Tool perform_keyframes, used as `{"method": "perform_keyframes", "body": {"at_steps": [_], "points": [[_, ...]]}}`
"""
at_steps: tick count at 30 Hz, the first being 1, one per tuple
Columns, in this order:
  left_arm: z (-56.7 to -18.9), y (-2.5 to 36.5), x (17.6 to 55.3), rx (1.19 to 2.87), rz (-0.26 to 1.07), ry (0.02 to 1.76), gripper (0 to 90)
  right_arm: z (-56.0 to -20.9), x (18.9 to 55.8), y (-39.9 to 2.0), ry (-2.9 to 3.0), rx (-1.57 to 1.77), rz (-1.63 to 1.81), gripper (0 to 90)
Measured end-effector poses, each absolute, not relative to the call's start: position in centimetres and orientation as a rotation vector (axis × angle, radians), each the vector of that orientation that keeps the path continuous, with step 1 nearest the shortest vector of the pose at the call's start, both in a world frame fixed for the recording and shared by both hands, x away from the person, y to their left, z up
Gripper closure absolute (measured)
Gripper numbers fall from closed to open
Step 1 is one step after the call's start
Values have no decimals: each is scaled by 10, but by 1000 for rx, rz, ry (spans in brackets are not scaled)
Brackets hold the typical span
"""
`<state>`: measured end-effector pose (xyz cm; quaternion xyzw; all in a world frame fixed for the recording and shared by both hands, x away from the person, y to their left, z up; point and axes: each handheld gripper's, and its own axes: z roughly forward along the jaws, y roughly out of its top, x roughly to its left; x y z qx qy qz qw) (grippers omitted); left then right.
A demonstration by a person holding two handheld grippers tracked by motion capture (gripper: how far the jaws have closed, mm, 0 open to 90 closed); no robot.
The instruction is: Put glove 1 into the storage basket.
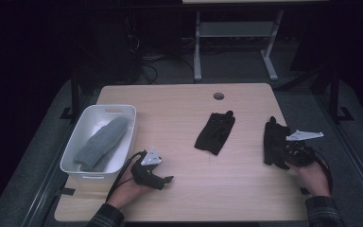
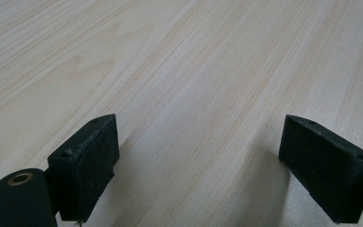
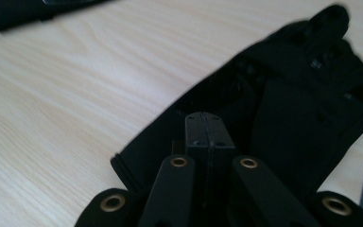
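A black glove (image 1: 273, 137) lies flat near the table's right edge, fingers pointing away from me. My right gripper (image 1: 282, 155) rests on the end nearest me; in the right gripper view its jaws (image 3: 205, 130) are pressed together on the glove's (image 3: 288, 94) fabric near the cuff. A second black glove (image 1: 215, 132) lies at the table's middle, and its dark edge (image 3: 19, 12) reaches into the right gripper view's top left corner. My left gripper (image 1: 164, 181) lies low over bare wood at the front left, open, with nothing between its fingers (image 2: 87, 163).
A white bin (image 1: 82, 124) stands at the left edge and holds a grey knitted item (image 1: 101, 142). The wooden table (image 1: 179, 118) has a round cable hole (image 1: 219, 96) at the back. Desk legs and cables stand on the dark floor beyond.
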<state>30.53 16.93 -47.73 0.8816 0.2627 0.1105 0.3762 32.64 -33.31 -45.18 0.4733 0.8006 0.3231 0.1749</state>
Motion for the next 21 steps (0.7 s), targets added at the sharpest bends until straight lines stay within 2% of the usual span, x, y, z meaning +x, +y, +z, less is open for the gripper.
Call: {"method": "perform_keyframes", "body": {"at_steps": [21], "points": [[-477,169,305,2255,282,673,120,-463,328,-307,2413,1319,921,900]]}}
